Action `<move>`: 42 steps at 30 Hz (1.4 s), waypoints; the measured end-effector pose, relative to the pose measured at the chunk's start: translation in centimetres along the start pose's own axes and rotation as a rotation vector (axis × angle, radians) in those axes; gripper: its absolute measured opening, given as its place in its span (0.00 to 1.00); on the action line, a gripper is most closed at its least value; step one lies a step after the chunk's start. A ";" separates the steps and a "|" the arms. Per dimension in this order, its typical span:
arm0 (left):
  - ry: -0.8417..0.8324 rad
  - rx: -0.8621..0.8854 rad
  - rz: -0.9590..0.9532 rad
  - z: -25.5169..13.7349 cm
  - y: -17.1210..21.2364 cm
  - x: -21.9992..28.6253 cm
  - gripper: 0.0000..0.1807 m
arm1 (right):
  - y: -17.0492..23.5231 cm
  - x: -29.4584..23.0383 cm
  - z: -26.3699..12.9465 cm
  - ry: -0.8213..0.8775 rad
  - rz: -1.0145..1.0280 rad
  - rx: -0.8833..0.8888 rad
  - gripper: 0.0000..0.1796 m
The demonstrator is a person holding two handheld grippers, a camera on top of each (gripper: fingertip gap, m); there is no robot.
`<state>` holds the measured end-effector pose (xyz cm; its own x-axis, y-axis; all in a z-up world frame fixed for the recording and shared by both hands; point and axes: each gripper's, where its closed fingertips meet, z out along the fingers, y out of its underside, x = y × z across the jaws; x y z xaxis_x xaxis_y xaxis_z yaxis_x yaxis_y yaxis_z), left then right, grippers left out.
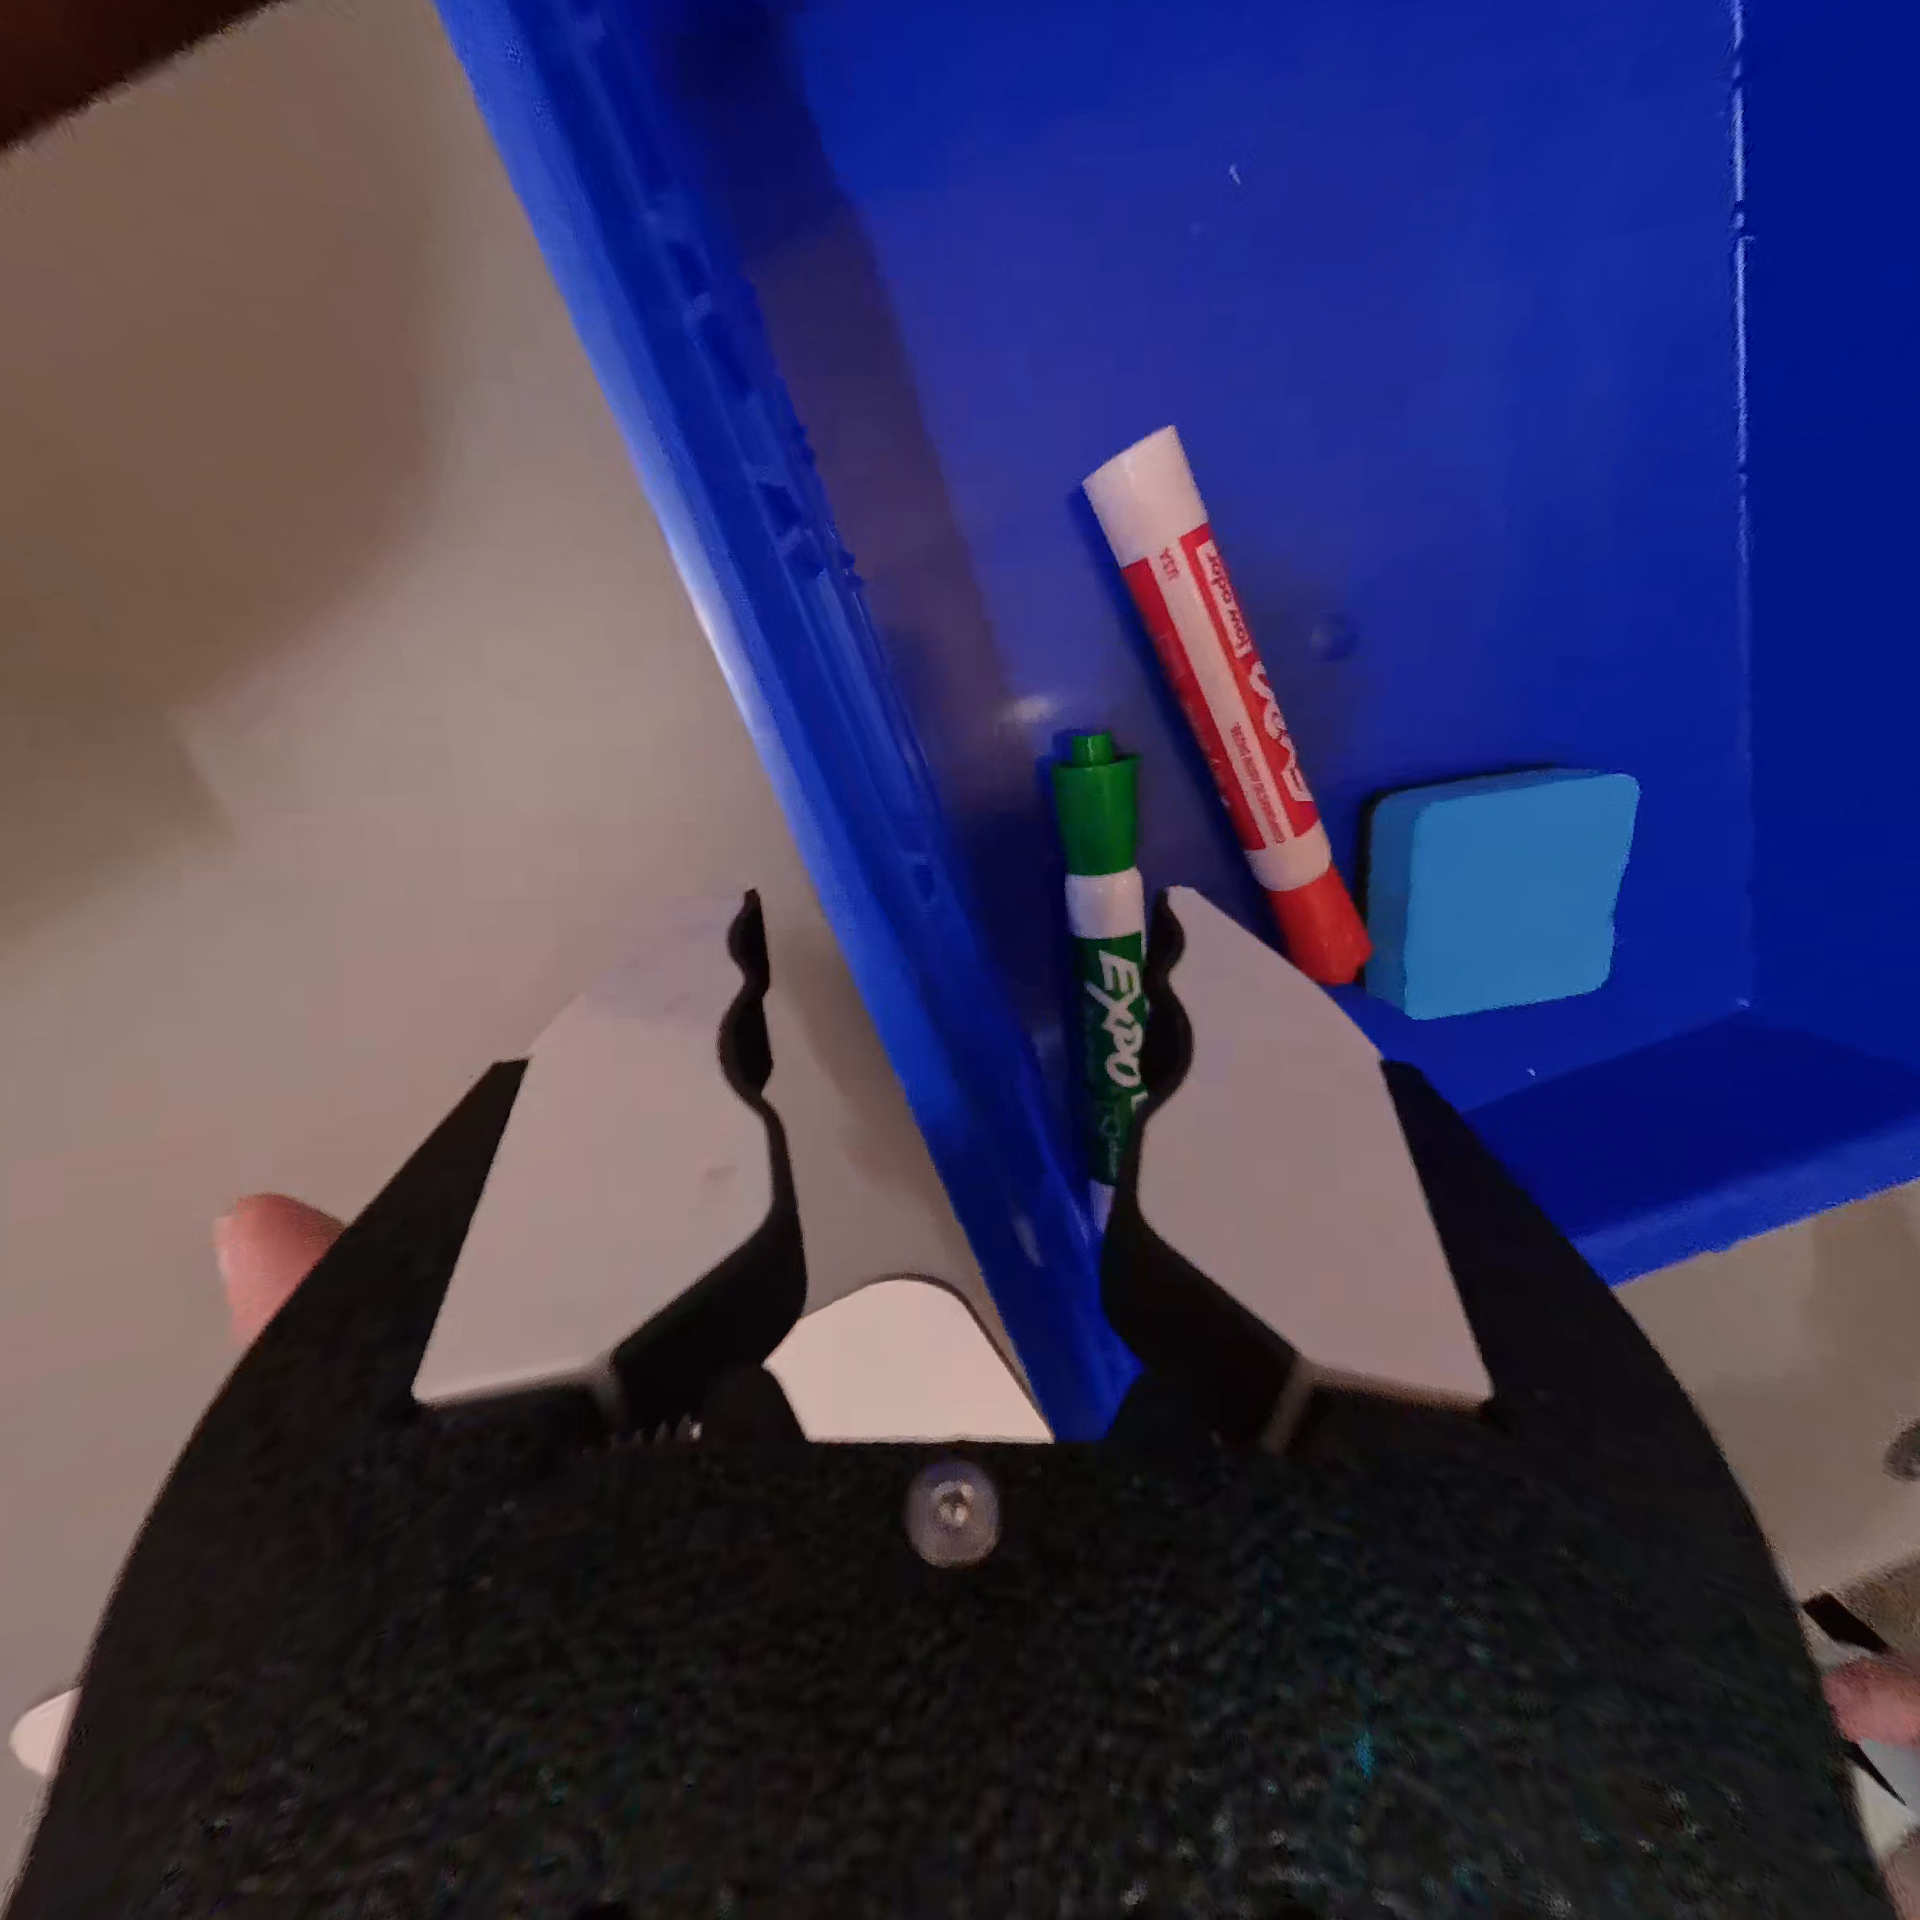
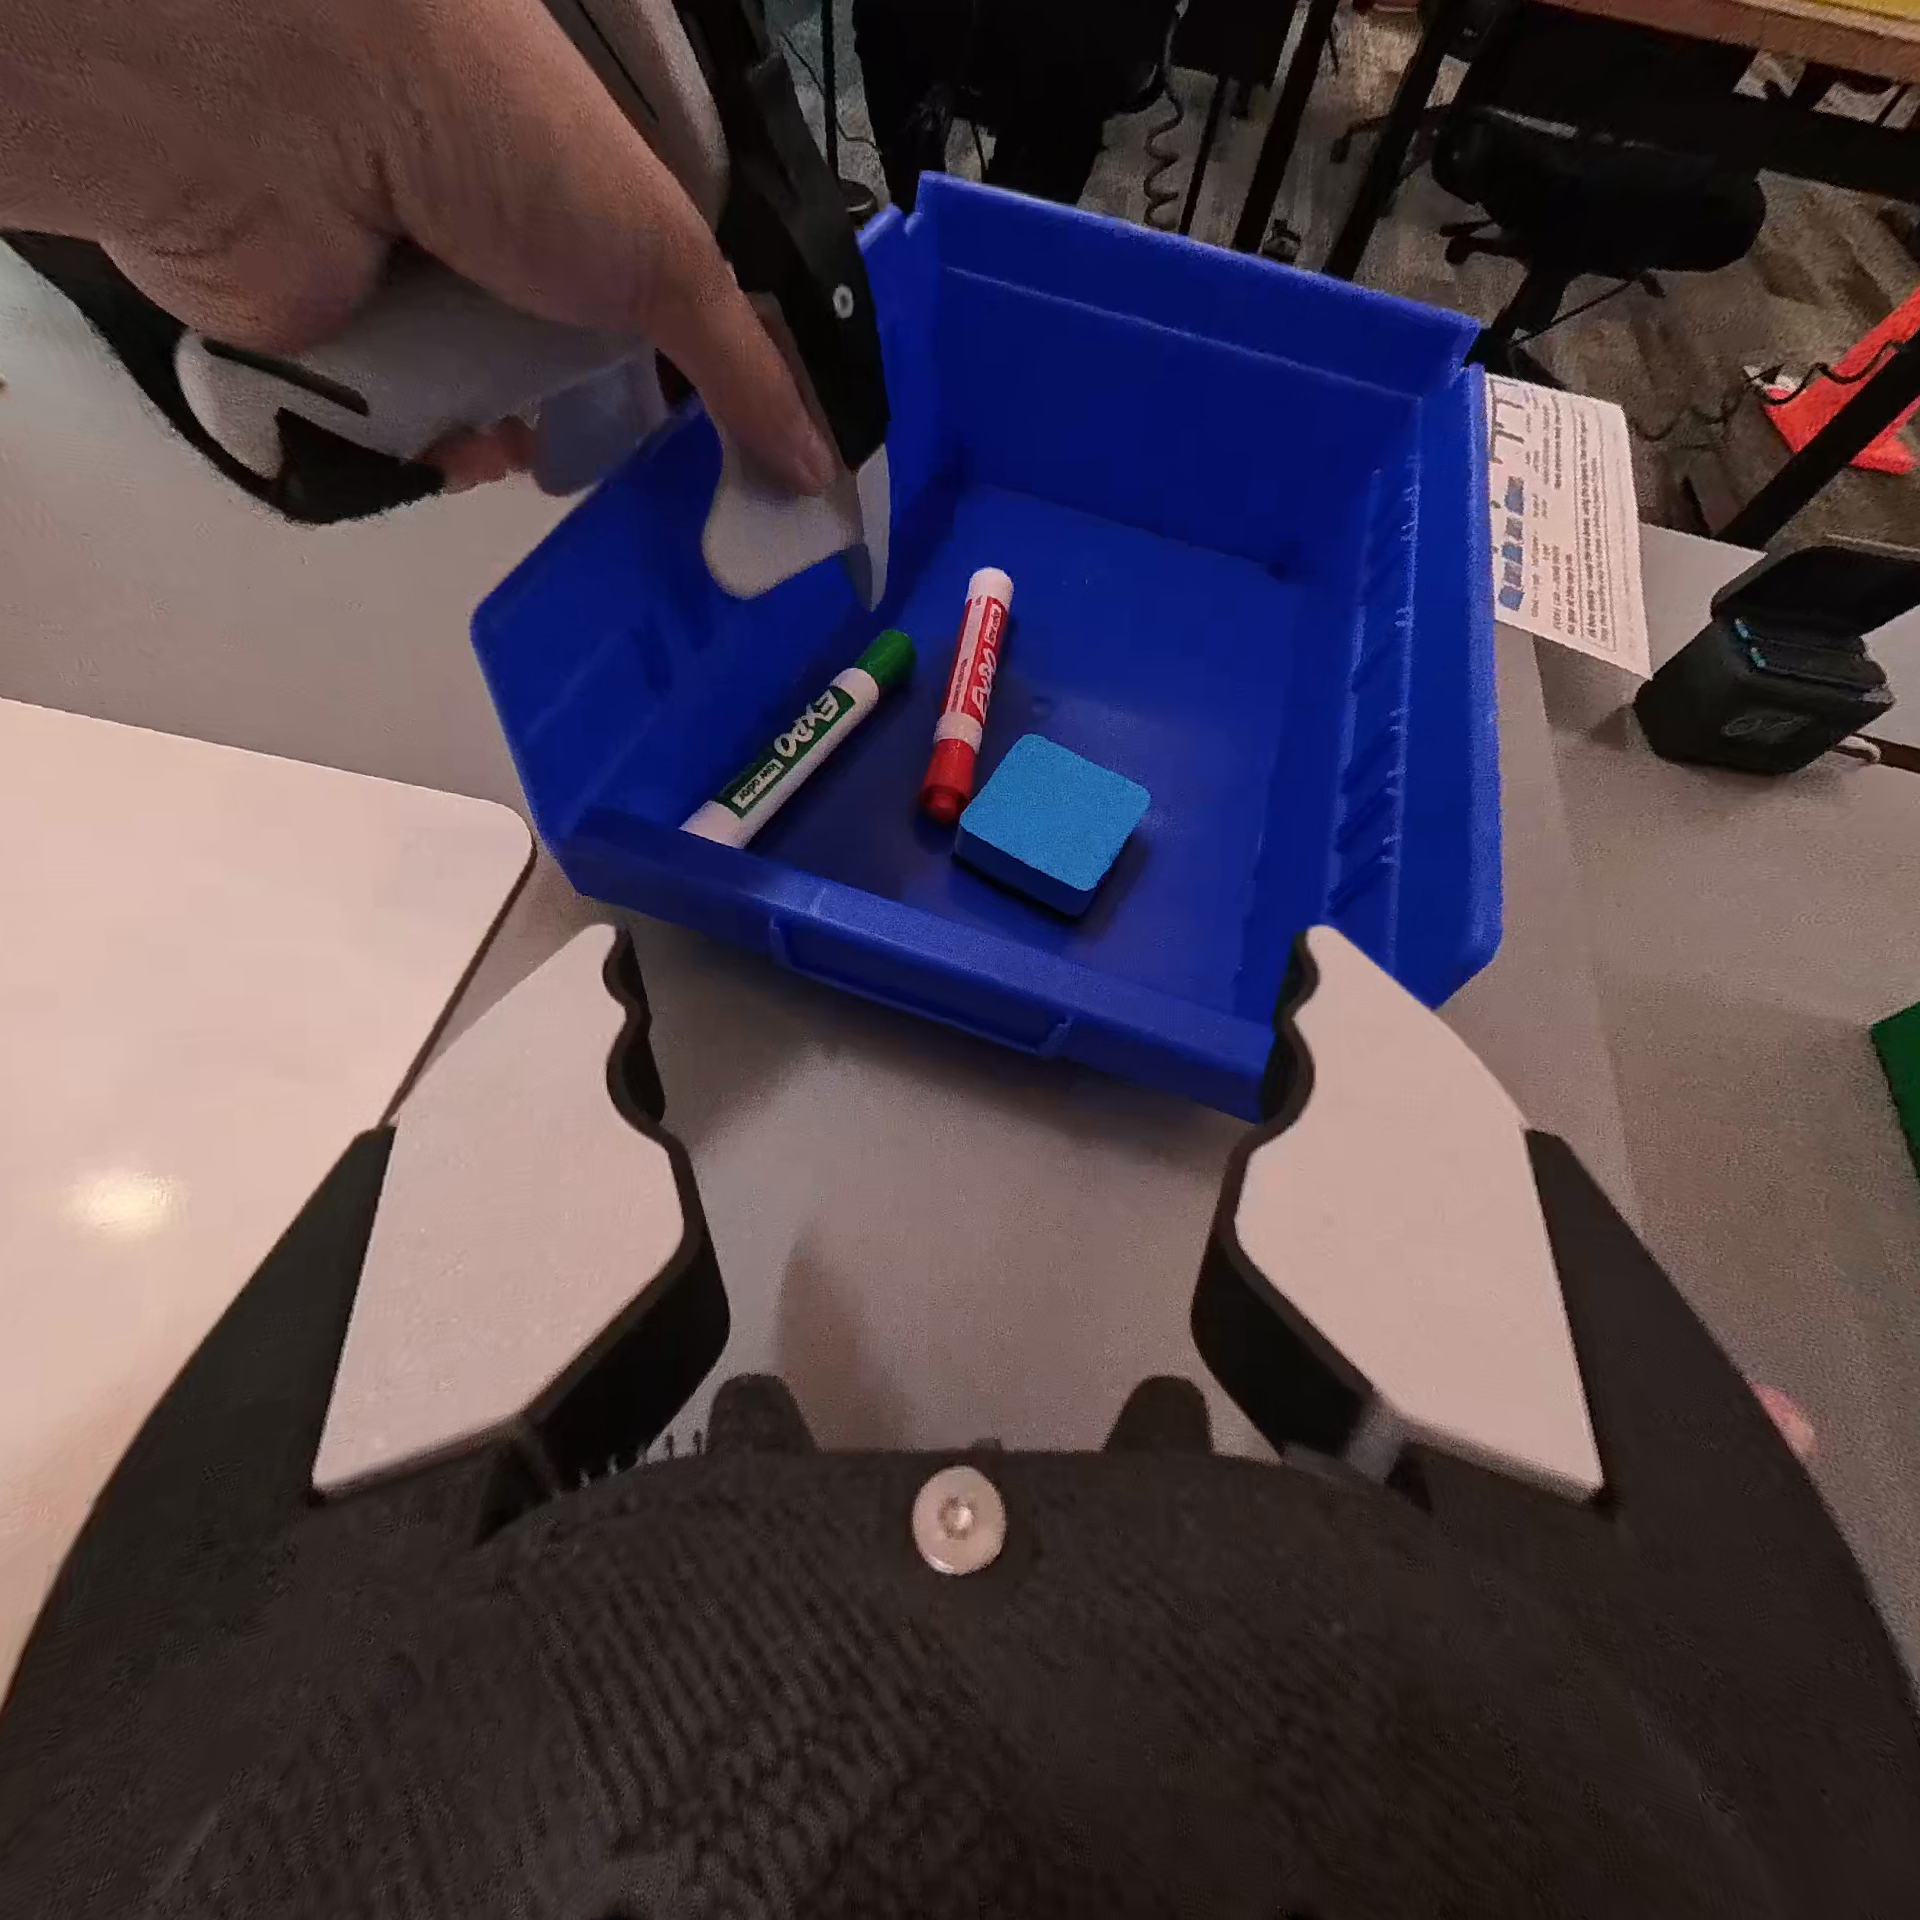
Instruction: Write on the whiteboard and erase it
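The left gripper [image 1: 956, 997] is seen lowered at the left wall of the blue bin [image 2: 1351, 343], its tongs apart and straddling that wall — one finger outside, the other inside, just beside the green marker [image 1: 1107, 977]. Nothing is clamped yet. The right gripper [image 2: 961, 1039] is held back over the grey table [image 2: 935, 1195] in front of the bin, tongs wide apart and empty. Three things lie on the bin floor: the green marker close along the left wall, a red marker [image 2: 968, 691] near the middle, and a blue eraser [image 2: 1051, 821] whose corner is touching or almost touching the red marker's cap end. The whiteboard [image 2: 208, 987] is seen on the table to the left of the bin, its surface apparently unmarked, so the task is judged barely begun. The main risk lies in the straddle: if the tongs are closed as they stand, the bin wall is pinched rather than the marker, and the bin could be dragged or tipped. The green marker is crowded by the wall, so little room is left for the outer finger to be brought inside; a shallow or off-centre pinch on the round barrel could let it roll or twist out. Whether the inner finger already touches the marker cannot be told.
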<state>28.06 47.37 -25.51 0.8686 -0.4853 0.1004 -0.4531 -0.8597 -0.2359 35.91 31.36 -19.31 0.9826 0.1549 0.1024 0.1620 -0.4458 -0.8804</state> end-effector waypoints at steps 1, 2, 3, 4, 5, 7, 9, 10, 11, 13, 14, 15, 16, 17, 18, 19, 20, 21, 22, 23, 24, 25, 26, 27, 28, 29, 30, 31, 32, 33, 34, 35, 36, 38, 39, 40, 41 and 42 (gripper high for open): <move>0.024 -0.021 -0.013 0.4 0.2 0.2 0.38 | 0.2 0.2 0.1 0.003 -0.002 -0.010 0.64; 0.043 -0.043 -0.023 0.9 0.4 0.4 0.36 | 0.4 0.3 0.2 0.006 0.001 -0.015 0.64; 0.048 -0.066 -0.025 1.3 0.7 0.3 0.34 | 0.4 0.4 0.2 0.004 0.006 -0.013 0.64; 0.048 -0.091 -0.016 1.9 1.1 0.2 0.30 | 0.4 0.5 0.3 0.004 0.016 -0.003 0.64; 0.044 -0.116 -0.003 2.4 1.6 -0.1 0.28 | 0.3 0.6 0.2 -0.004 0.031 0.011 0.64; 0.122 -0.091 0.011 3.0 1.6 0.5 0.27 | 0.0 0.8 0.1 -0.019 0.082 0.038 0.63; 0.212 -0.048 0.014 3.1 1.3 1.3 0.24 | 0.0 1.2 0.0 -0.031 0.128 0.057 0.57; 0.224 -0.026 0.035 3.1 1.1 1.4 0.23 | 0.2 1.5 0.0 -0.027 0.140 0.059 0.57; 0.222 -0.016 0.054 3.1 1.0 1.4 0.23 | 0.4 1.9 0.0 -0.023 0.149 0.053 0.57; 0.214 -0.006 0.078 3.0 0.9 1.4 0.19 | 0.9 2.1 0.0 -0.044 0.156 0.040 0.52; 0.208 -0.005 0.079 3.0 1.0 1.3 0.19 | 1.1 2.3 -0.1 -0.050 0.167 0.043 0.50; 0.207 -0.004 0.082 3.0 0.9 1.2 0.18 | 1.1 2.5 -0.2 -0.053 0.183 0.050 0.50; 0.208 -0.002 0.082 3.0 0.9 1.2 0.18 | 1.0 2.6 -0.4 -0.063 0.203 0.062 0.49; 0.212 0.001 0.078 3.0 0.9 1.1 0.17 | 0.9 2.8 -0.6 -0.073 0.223 0.075 0.49; 0.213 0.003 0.078 3.0 0.9 1.0 0.17 | 0.8 3.0 -0.8 -0.081 0.241 0.090 0.49; 0.214 0.004 0.081 3.0 0.9 0.9 0.16 | 0.8 3.3 -1.0 -0.084 0.255 0.100 0.50; 0.218 0.003 0.082 3.0 1.0 0.9 0.16 | 0.8 3.6 -1.3 -0.086 0.264 0.107 0.50; 0.219 0.000 0.091 2.9 1.1 0.8 0.15 | 0.8 3.9 -1.6 -0.086 0.270 0.114 0.52; 0.220 -0.004 0.101 2.9 1.2 0.6 0.15 | 0.8 4.1 -1.9 -0.091 0.273 0.122 0.53; 0.219 -0.009 0.113 2.8 1.4 0.4 0.15 | 0.8 4.3 -2.1 -0.103 0.279 0.132 0.54; 0.213 -0.018 0.127 2.7 1.6 0.3 0.14 | 0.7 4.4 -2.4 -0.119 0.290 0.143 0.55; 0.211 -0.027 0.141 2.5 1.7 0.2 0.15 | 0.7 4.4 -2.6 -0.140 0.311 0.156 0.57; 0.216 -0.040 0.148 2.2 1.8 0.3 0.14 | 0.5 4.3 -2.8 -0.171 0.339 0.169 0.61; 0.229 -0.047 0.151 1.8 1.8 0.5 0.14 | 0.2 3.9 -3.1 -0.221 0.368 0.190 0.64; 0.248 -0.048 0.153 1.3 1.7 0.8 0.14 | -0.3 3.4 -3.5 -0.280 0.391 0.216 0.65; 0.273 -0.050 0.154 0.6 1.7 1.1 0.14 | -0.8 2.9 -4.0 -0.334 0.406 0.246 0.66; 0.300 -0.055 0.156 -0.2 1.6 1.4 0.14 | -1.5 2.5 -4.5 -0.370 0.418 0.281 0.67; 0.317 -0.059 0.160 -1.1 1.6 1.4 0.14 | -2.1 2.3 -5.0 -0.384 0.432 0.313 0.69; 0.318 -0.060 0.173 -2.0 1.6 1.2 0.14 | -2.6 2.2 -5.4 -0.389 0.443 0.337 0.72; 0.311 -0.062 0.188 -2.9 1.7 0.8 0.14 | -3.2 1.9 -5.8 -0.401 0.446 0.358 0.73; 0.299 -0.065 0.205 -3.8 1.9 0.2 0.14 | -3.6 1.5 -6.2 -0.419 0.447 0.367 0.73; 0.287 -0.071 0.219 -4.8 2.1 -0.5 0.14 | -4.0 1.1 -6.5 -0.433 0.451 0.368 0.73; 0.279 -0.081 0.231 -5.7 2.5 -1.3 0.14 | -4.4 0.7 -6.6 -0.441 0.453 0.370 0.73; 0.280 -0.095 0.240 -7.6 3.6 -3.0 0.14 | -5.4 -0.5 -6.7 -0.457 0.434 0.384 0.72; 0.282 -0.098 0.241 -8.5 4.2 -4.0 0.14 | -5.8 -1.3 -6.6 -0.460 0.421 0.379 0.72; 0.287 -0.097 0.237 -9.4 4.9 -5.0 0.14 | -6.3 -2.2 -6.5 -0.466 0.403 0.374 0.72; 0.291 -0.096 0.233 -10.4 5.6 -6.2 0.14 | -6.7 -3.4 -6.4 -0.481 0.378 0.368 0.72; 0.295 -0.095 0.227 -11.4 6.4 -7.4 0.15 | -7.2 -4.7 -6.3 -0.500 0.351 0.360 0.72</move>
<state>16.45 43.65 -16.74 0.6551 -0.6784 0.3327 -0.6562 -0.7291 -0.1945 30.74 28.25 -10.50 0.7978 0.4803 -0.3645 -0.2818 -0.2374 -0.9296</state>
